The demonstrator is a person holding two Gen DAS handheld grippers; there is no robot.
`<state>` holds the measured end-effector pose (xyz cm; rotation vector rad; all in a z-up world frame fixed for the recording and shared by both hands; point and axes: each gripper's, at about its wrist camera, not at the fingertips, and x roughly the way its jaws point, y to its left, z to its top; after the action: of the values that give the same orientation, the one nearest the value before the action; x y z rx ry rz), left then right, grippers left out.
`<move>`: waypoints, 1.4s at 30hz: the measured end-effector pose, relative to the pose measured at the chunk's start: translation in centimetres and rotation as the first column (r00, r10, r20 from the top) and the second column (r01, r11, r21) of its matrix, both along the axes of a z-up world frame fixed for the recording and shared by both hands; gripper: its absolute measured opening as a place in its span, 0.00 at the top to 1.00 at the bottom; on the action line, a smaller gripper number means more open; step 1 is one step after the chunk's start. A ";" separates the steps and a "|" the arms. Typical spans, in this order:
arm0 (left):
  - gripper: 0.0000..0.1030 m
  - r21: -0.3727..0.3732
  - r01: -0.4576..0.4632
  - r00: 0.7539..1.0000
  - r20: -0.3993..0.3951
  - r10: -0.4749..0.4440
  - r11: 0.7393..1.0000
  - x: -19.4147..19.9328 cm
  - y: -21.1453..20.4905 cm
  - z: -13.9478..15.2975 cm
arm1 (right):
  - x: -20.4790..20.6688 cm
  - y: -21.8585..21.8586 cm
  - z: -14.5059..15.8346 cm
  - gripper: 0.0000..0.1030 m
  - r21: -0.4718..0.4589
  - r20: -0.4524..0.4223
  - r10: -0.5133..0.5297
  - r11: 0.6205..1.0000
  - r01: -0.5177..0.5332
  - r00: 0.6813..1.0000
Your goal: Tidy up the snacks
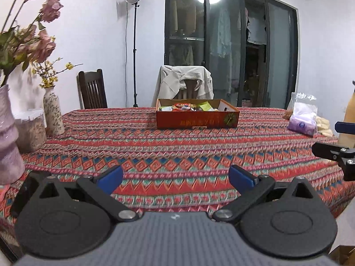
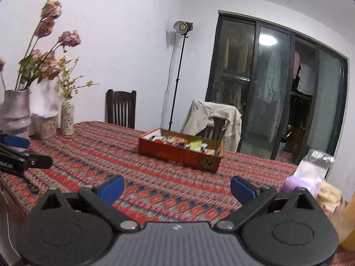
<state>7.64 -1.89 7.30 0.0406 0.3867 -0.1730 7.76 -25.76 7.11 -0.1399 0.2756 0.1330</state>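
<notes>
A red cardboard box (image 1: 197,119) full of snack packets (image 1: 188,107) stands at the far middle of the table; it also shows in the right wrist view (image 2: 177,154). My left gripper (image 1: 176,178) is open and empty, low over the near table edge, well short of the box. My right gripper (image 2: 177,188) is open and empty, also near the front, to the right of the left one. Part of the right gripper's body (image 1: 332,153) shows at the right edge of the left view, and the left gripper's finger (image 2: 16,141) at the left edge of the right view.
A patterned red tablecloth (image 1: 177,146) covers the table. Two vases with flowers (image 1: 53,115) and a jar (image 1: 31,130) stand at the left. A clear bag with a purple pack (image 1: 302,119), pale snacks (image 2: 328,197) and an orange bottle (image 2: 348,223) sit at the right. Chairs (image 1: 186,84) stand behind.
</notes>
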 end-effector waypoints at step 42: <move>0.00 -0.031 -0.109 0.994 -0.002 0.109 0.994 -12.2 2.1 -6.4 | -14.6 4.3 -8.8 0.00 0.215 -0.034 -0.120 0.969 0.124 0.992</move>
<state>-4.51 0.25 0.91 -0.0116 0.3856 -0.0714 -6.86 -21.47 -1.68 0.0952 0.2874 0.0418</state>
